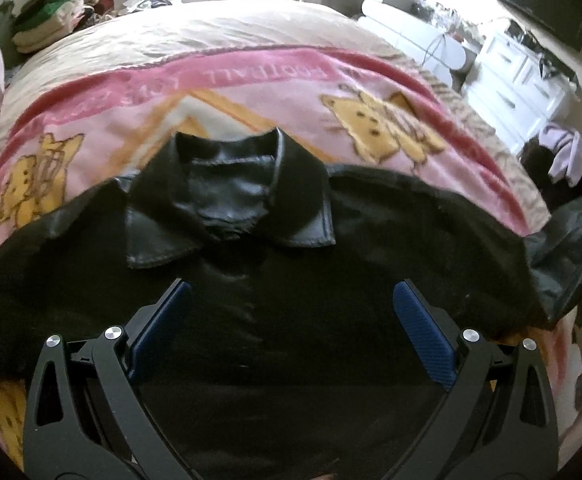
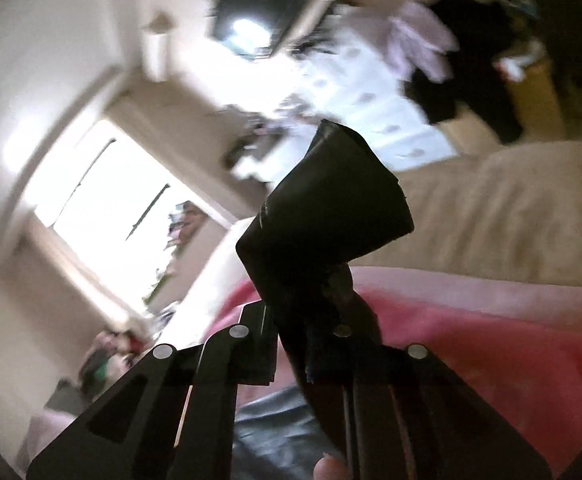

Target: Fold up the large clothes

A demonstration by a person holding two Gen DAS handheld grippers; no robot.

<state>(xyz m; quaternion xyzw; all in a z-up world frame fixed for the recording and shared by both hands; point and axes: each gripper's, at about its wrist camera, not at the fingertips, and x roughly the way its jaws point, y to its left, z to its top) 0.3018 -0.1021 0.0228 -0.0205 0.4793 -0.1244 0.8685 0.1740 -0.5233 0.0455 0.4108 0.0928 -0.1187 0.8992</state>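
Lying collar-up across the pink cartoon-print blanket (image 1: 251, 92) on the bed, the black leather jacket (image 1: 251, 280) is filling the lower half of the left wrist view, its collar (image 1: 231, 200) at 12 o'clock from the left gripper (image 1: 291, 300). That gripper's jaws are standing wide above the chest panel, with nothing between the blue pads (image 1: 423, 328). The right gripper (image 2: 311, 320) is clamping narrow on a flap of the jacket's black material (image 2: 323, 208), which is standing up stiffly at 12 o'clock from its fingers.

Judgement: the leather is appearing heavy, fairly stiff and smooth, likely to slip and to crease rather than drape; seams, sleeve cuff or hem edges are offering the surest hold.

Which part the right gripper is pinching cannot be told: its view is blurring badly. The hem is being cut off behind the left gripper, and the sleeve (image 1: 563, 256) at 3 o'clock is trailing off the bed edge.
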